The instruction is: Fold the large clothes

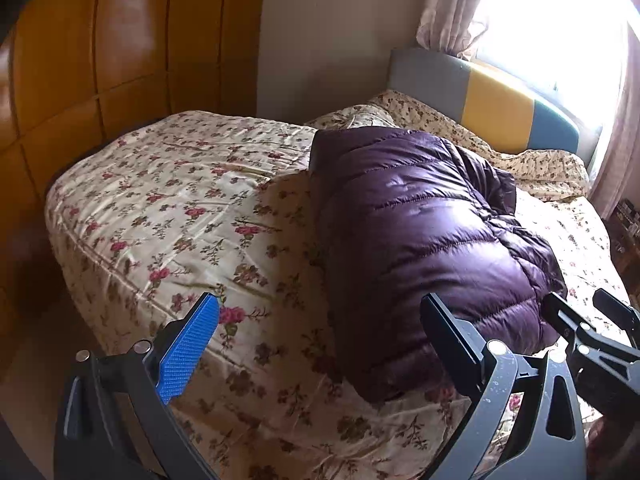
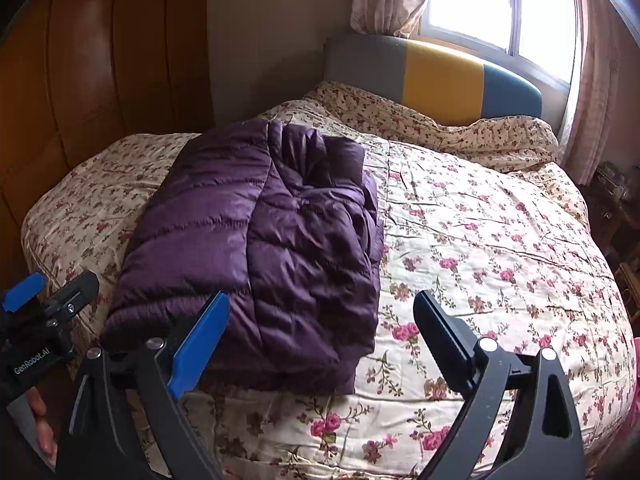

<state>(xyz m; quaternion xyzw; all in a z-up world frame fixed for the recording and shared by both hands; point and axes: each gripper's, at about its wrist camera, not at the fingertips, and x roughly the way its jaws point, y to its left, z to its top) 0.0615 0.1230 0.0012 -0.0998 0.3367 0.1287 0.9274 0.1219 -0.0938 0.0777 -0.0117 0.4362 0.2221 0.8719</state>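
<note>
A purple quilted down jacket [image 1: 420,232] [image 2: 272,240] lies folded into a thick rectangle on the floral bedspread [image 1: 168,208] [image 2: 480,248]. My left gripper [image 1: 320,312] hangs open above the bed's near edge, its blue pad over bare bedspread and its black finger over the jacket's near end, touching nothing. My right gripper [image 2: 322,304] is open too, just above the jacket's near right corner, with nothing between its pads. Each gripper shows in the other's view: the right gripper [image 1: 580,300] at the far right, the left gripper [image 2: 56,284] at the far left.
A glossy wooden wardrobe [image 1: 100,60] stands close along the bed's left side. At the head are a grey, yellow and teal headboard [image 2: 440,76], a bunched floral quilt [image 2: 460,128], a bright window [image 2: 500,12] and curtains. A hand [image 2: 40,420] holds the left gripper.
</note>
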